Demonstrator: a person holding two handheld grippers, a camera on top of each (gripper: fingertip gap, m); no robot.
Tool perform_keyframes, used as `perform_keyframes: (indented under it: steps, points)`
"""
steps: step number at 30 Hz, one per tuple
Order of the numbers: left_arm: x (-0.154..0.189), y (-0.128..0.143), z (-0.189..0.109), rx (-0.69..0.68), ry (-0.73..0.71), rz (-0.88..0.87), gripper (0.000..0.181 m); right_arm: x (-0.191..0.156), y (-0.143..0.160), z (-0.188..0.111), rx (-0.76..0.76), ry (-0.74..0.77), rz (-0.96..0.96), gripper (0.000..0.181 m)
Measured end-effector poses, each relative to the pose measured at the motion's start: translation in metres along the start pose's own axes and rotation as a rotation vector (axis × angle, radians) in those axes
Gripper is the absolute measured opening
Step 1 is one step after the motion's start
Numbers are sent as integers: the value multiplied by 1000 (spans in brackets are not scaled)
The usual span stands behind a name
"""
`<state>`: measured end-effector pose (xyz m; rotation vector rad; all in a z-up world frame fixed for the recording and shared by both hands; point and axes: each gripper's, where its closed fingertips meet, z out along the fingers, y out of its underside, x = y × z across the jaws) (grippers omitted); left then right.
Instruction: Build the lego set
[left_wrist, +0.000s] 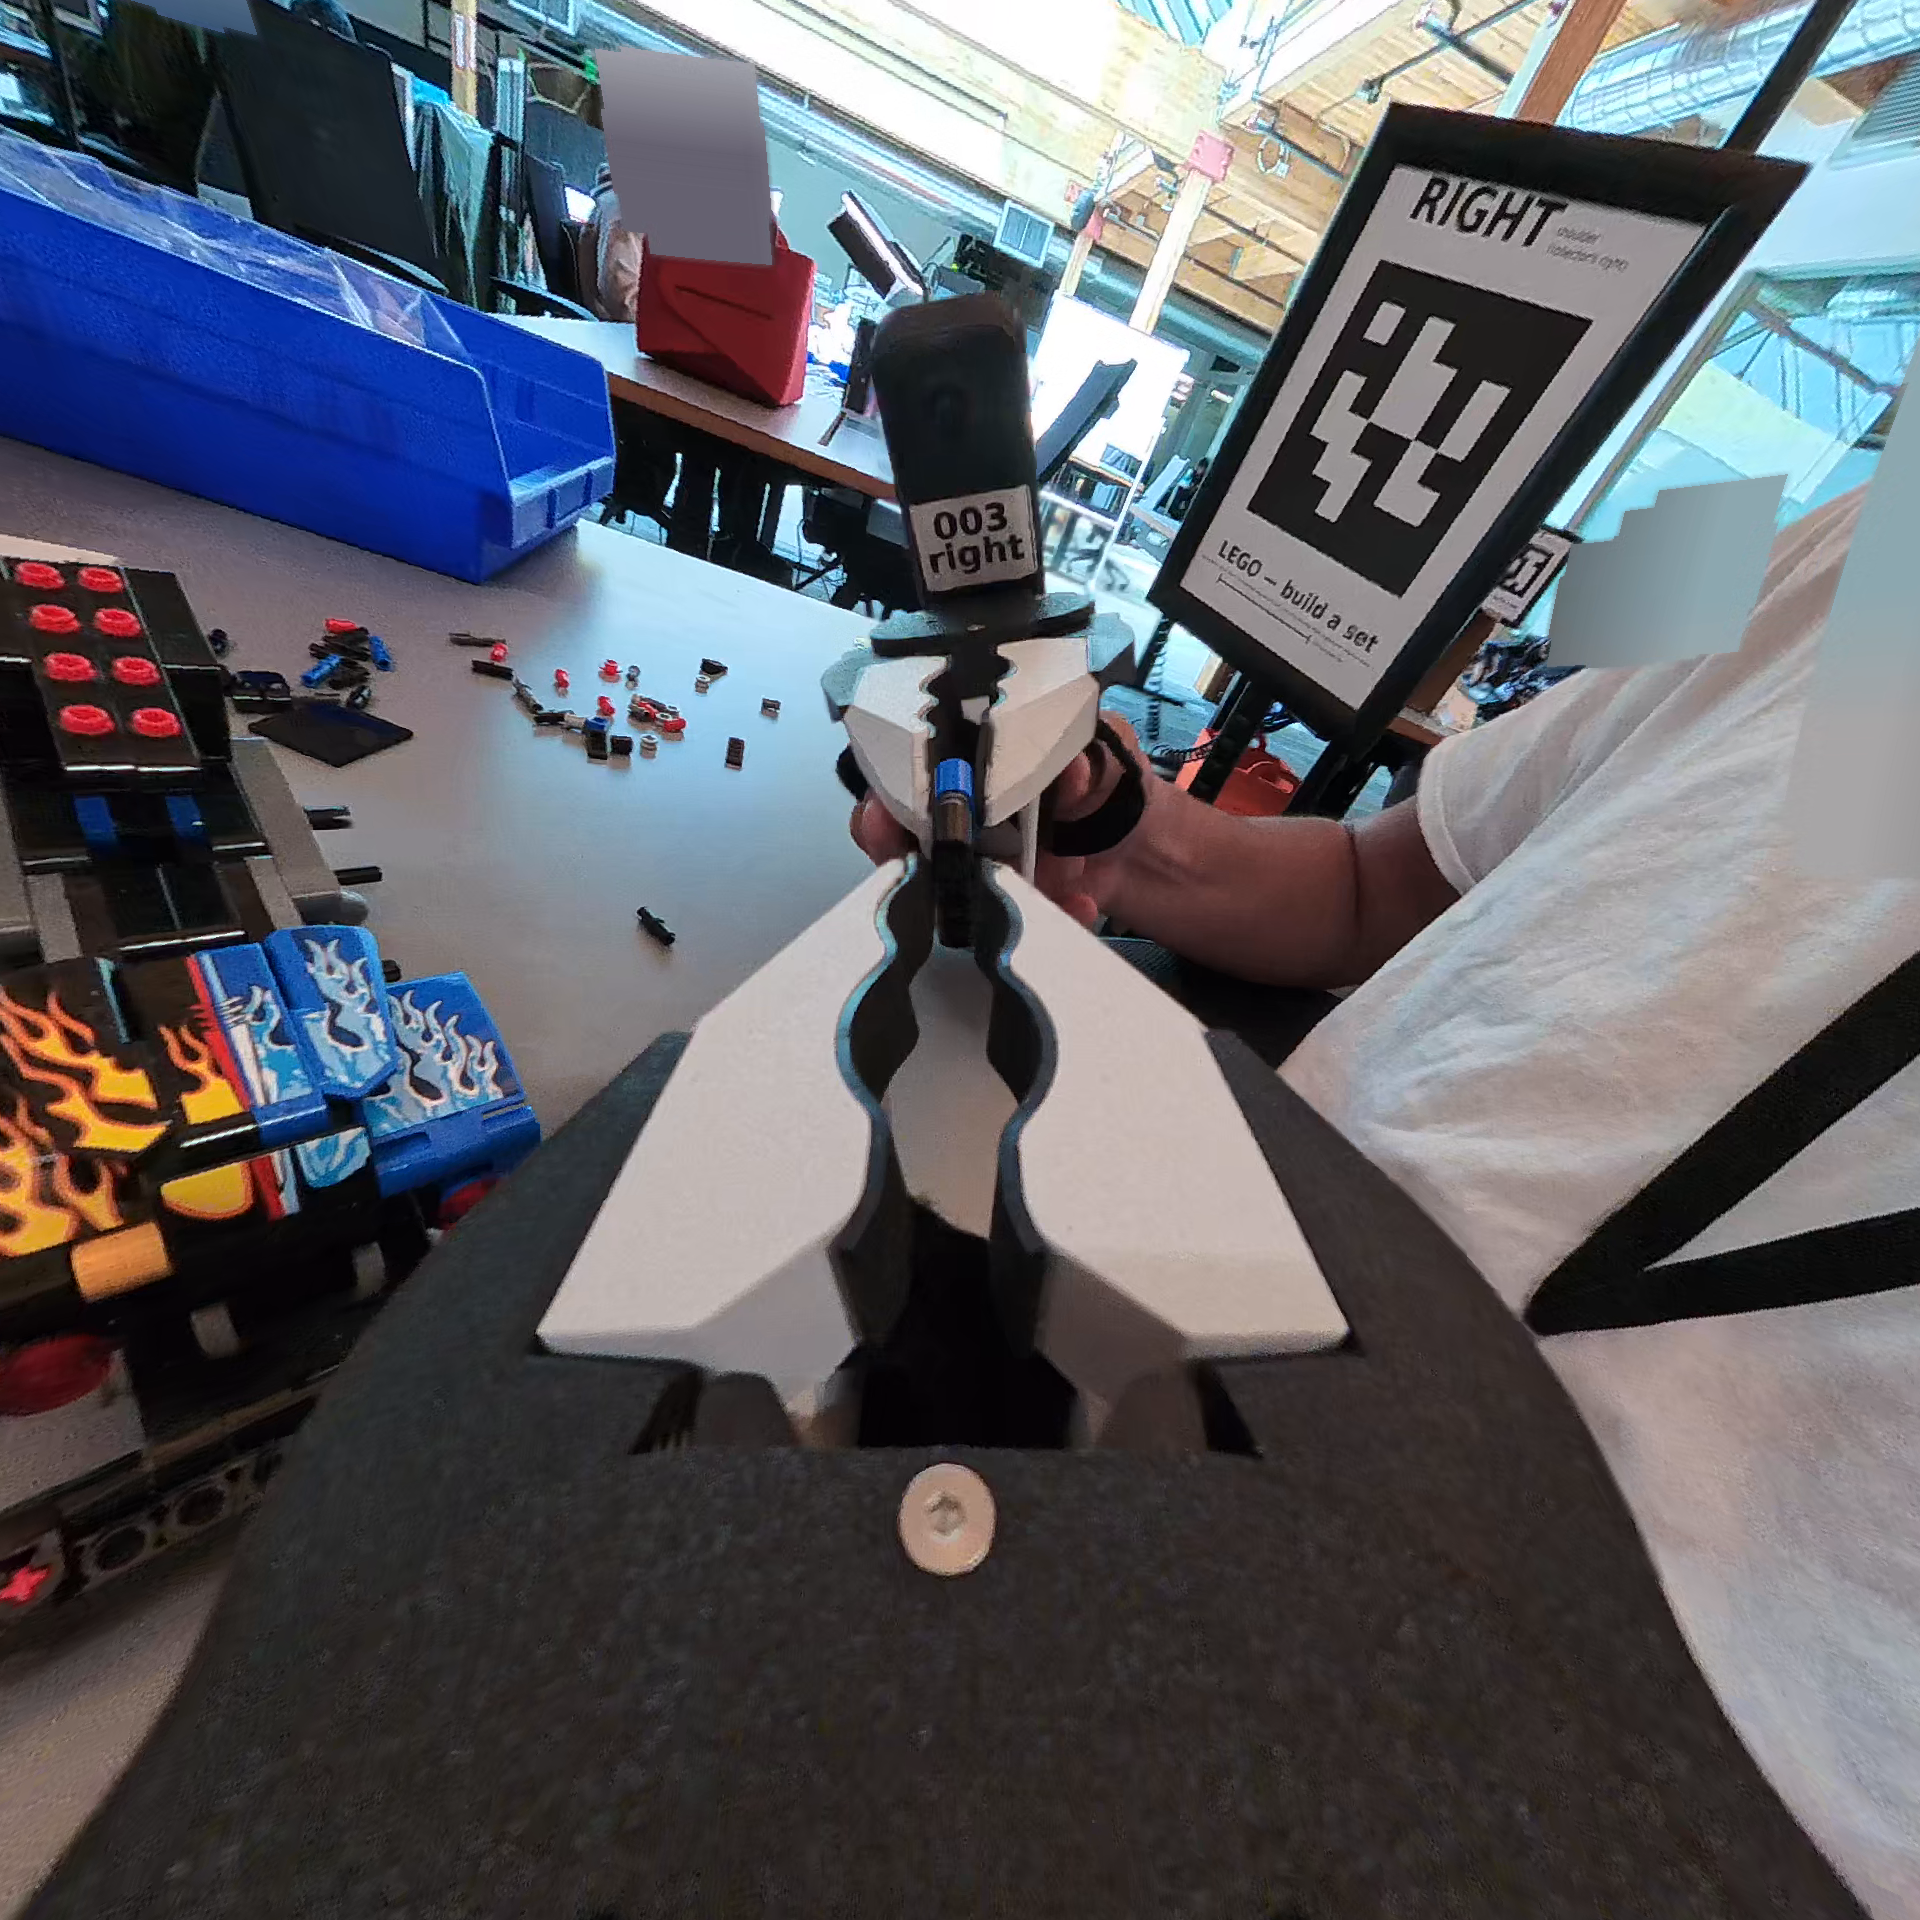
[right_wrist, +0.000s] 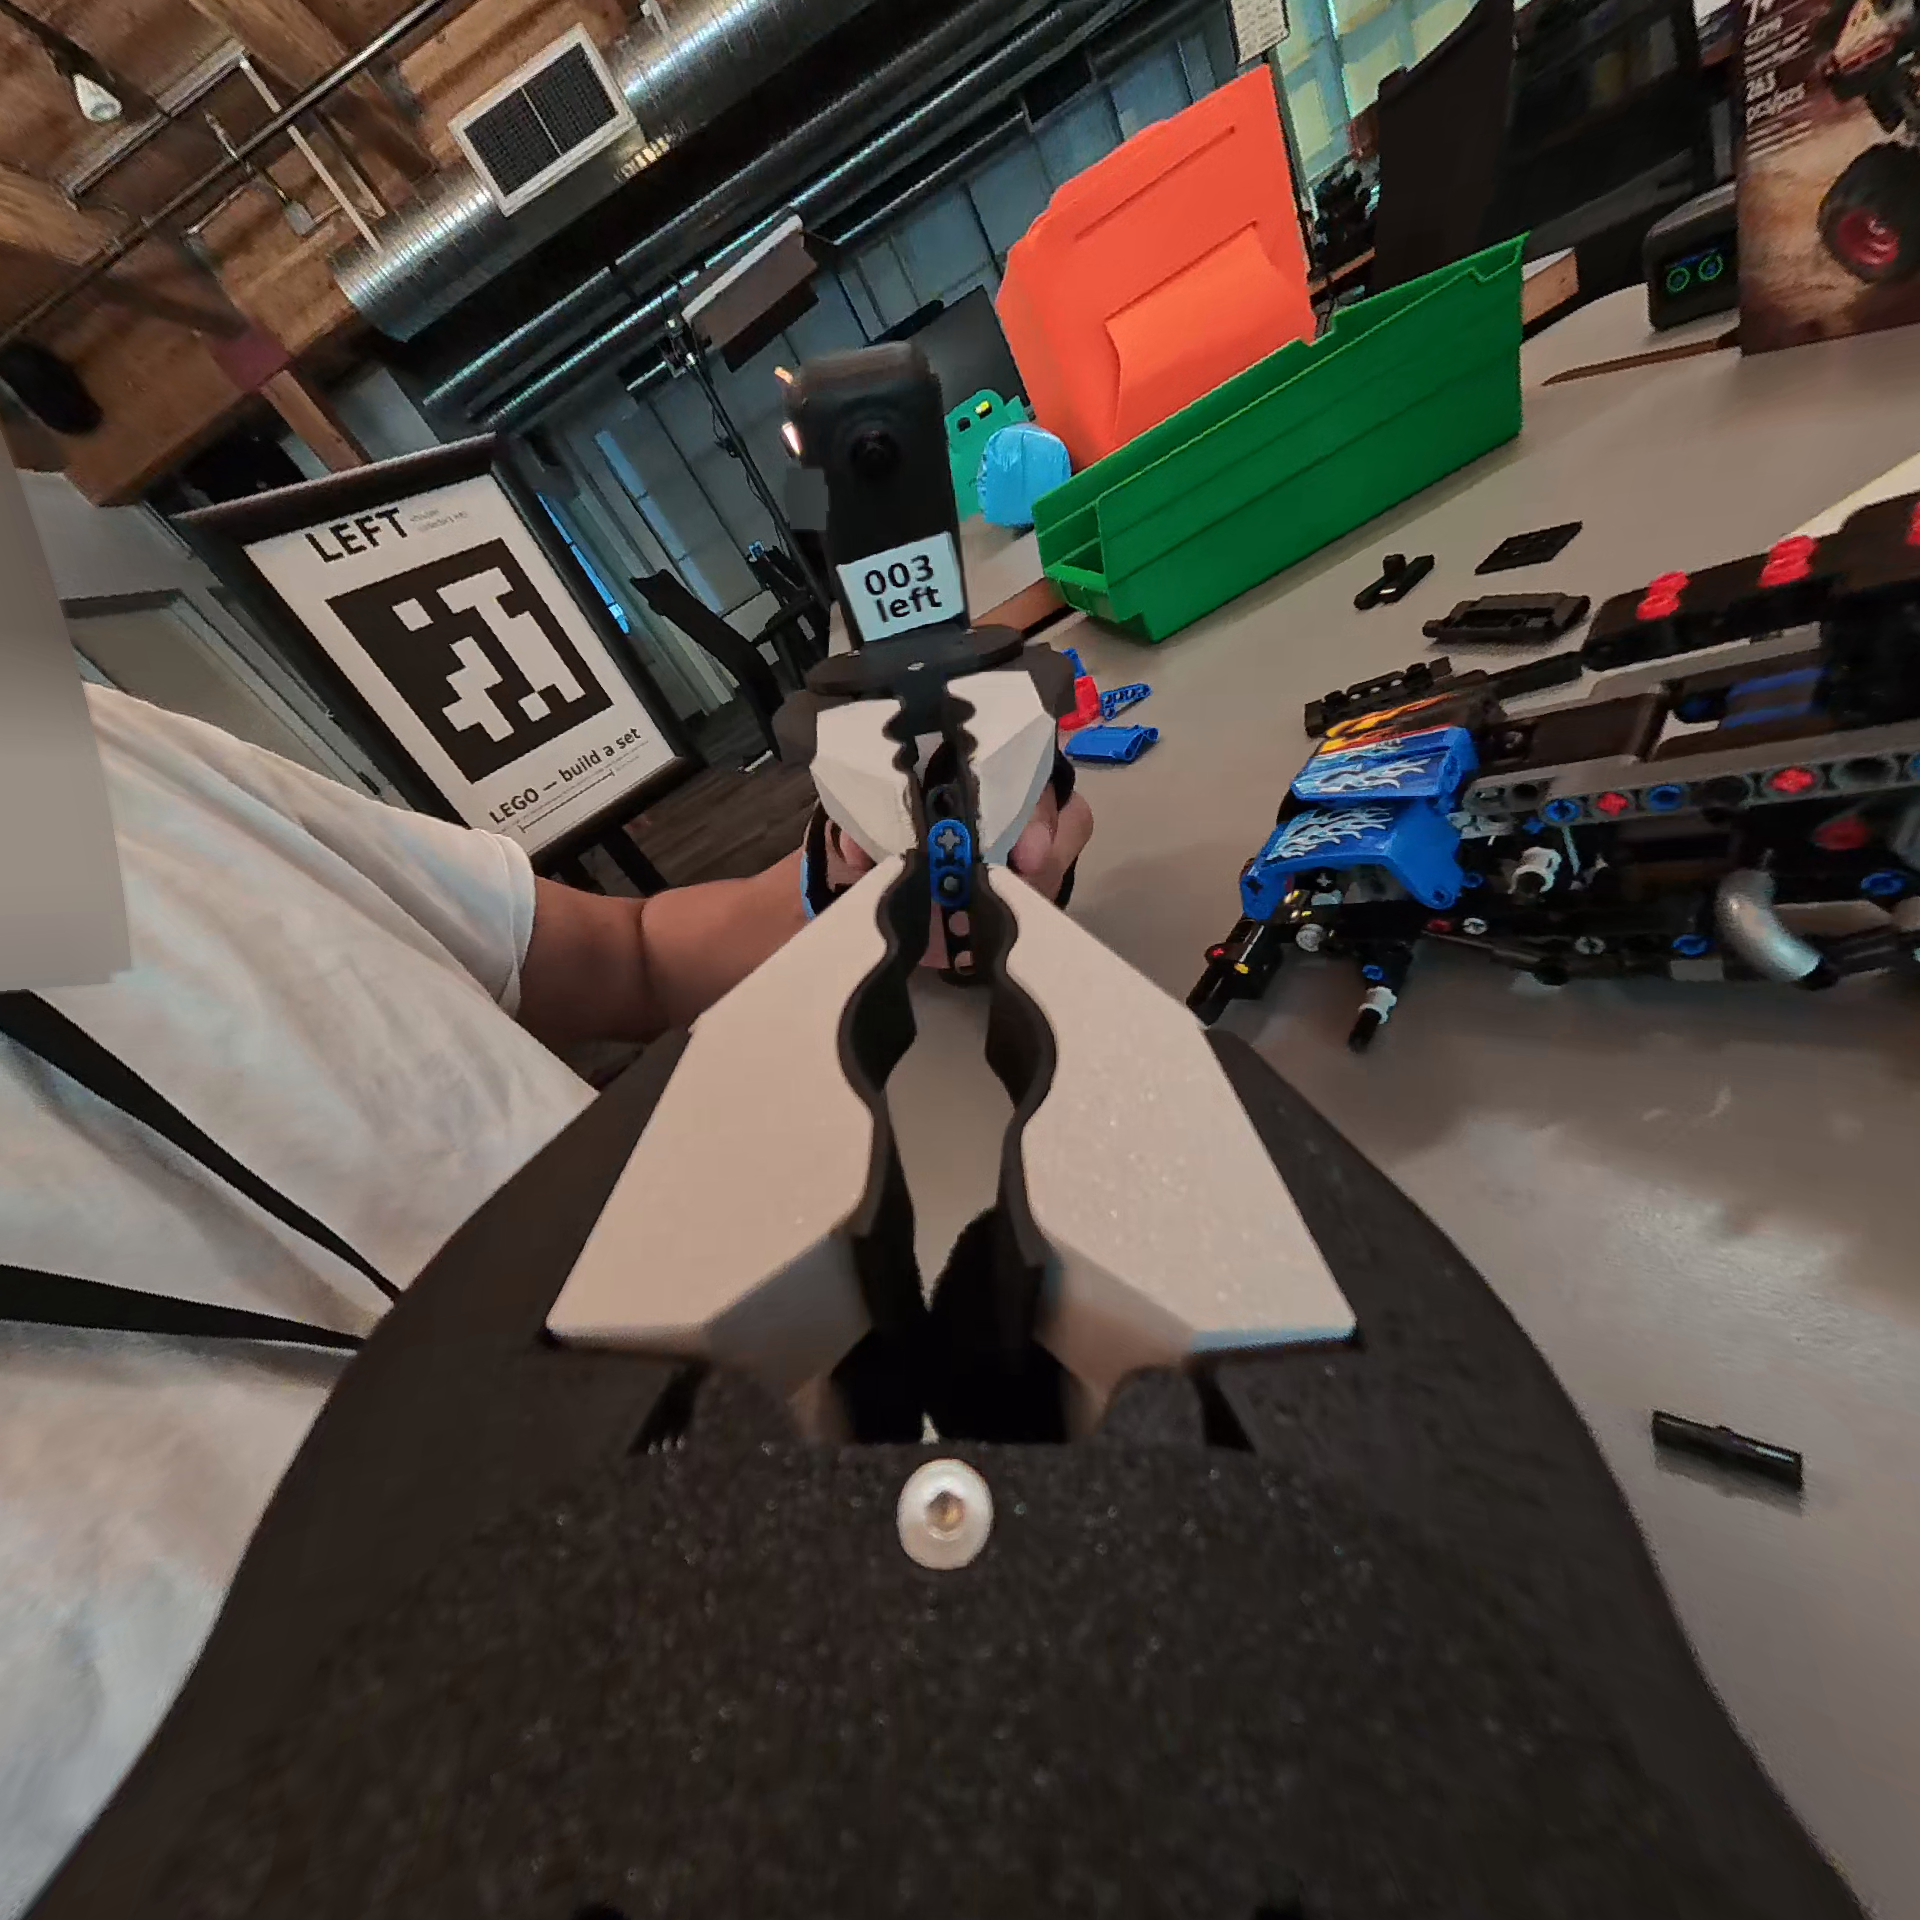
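My two grippers face each other tip to tip above the table edge. My left gripper (left_wrist: 951, 883) is shut on a black holed lego beam (left_wrist: 954, 904), which also shows in the right wrist view (right_wrist: 961, 940). My right gripper (right_wrist: 945, 883) is shut on a small blue connector (right_wrist: 948, 857), seen end-on in the left wrist view (left_wrist: 951, 784). The connector sits against the beam. The partly built truck with flame panels (left_wrist: 208, 1049) lies on the grey table and also shows in the right wrist view (right_wrist: 1558, 821).
Loose small parts (left_wrist: 613, 707) are scattered on the table behind the truck. A single black pin (right_wrist: 1725, 1449) lies near my right gripper. A blue bin (left_wrist: 312, 395) and a green bin (right_wrist: 1299, 488) stand at the far edges. A person's white-shirted torso (left_wrist: 1558, 1143) is close by. Only a small space, under 4 cm, lies between the two pairs of fingers. From either gripper's tips it is about 15 centimeters to the single black pin (right_wrist: 1725, 1449). Look for it in the left wrist view (left_wrist: 651, 932) too.
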<state>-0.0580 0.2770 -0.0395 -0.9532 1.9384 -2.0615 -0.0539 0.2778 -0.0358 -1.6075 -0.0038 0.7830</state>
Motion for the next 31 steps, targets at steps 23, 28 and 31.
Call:
perform_keyframes:
  steps: [23,28,31]
  points:
    - [-21,-19,1,214,-168,-289,6,24,-13,1,-270,797,-732,49]
    - [-12,-16,11,243,-145,-335,6,25,-14,1,-306,829,-782,32]
    - [-11,-12,14,201,-138,-342,6,24,-12,-3,-344,862,-850,30]
